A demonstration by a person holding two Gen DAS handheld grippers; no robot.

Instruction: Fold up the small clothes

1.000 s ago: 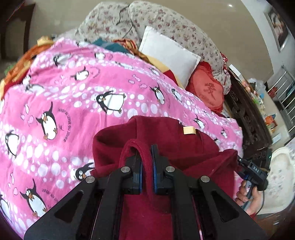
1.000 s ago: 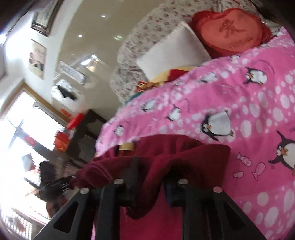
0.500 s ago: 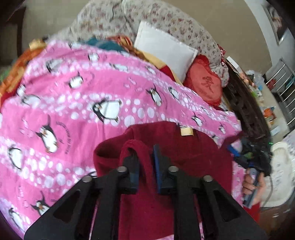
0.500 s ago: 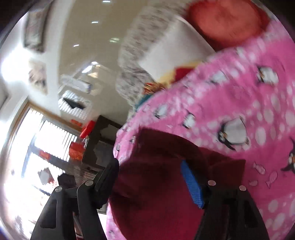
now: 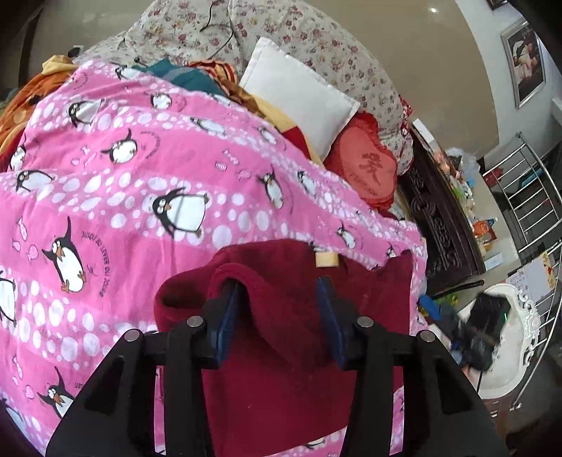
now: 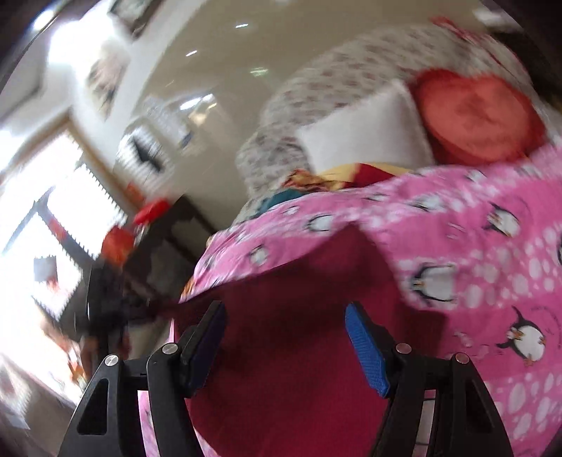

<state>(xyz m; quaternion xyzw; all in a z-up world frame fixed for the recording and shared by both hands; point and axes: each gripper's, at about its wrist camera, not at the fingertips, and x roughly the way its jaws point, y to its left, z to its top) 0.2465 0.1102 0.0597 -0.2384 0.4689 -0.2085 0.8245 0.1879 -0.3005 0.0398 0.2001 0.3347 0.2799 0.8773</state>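
A dark red fleece garment (image 5: 288, 351) lies folded on the pink penguin blanket (image 5: 140, 197), with a tan label (image 5: 326, 260) near its far edge. My left gripper (image 5: 279, 316) is open just above it; a fold of the fleece is draped over the left finger. In the right wrist view the same garment (image 6: 298, 369) lies under my right gripper (image 6: 284, 337), which is open and empty above it. The right gripper also shows blurred at the right of the left wrist view (image 5: 470, 334).
A white pillow (image 5: 298, 95), a red heart cushion (image 5: 365, 172) and a floral cushion (image 5: 281, 31) lie at the far end of the bed. Dark carved wooden furniture (image 5: 439, 218) stands at its right side. Other clothes (image 5: 31, 95) are heaped at the far left.
Both grippers have opened and let go of the red garment. The right gripper has drawn back from it. The garment now lies on the blanket.
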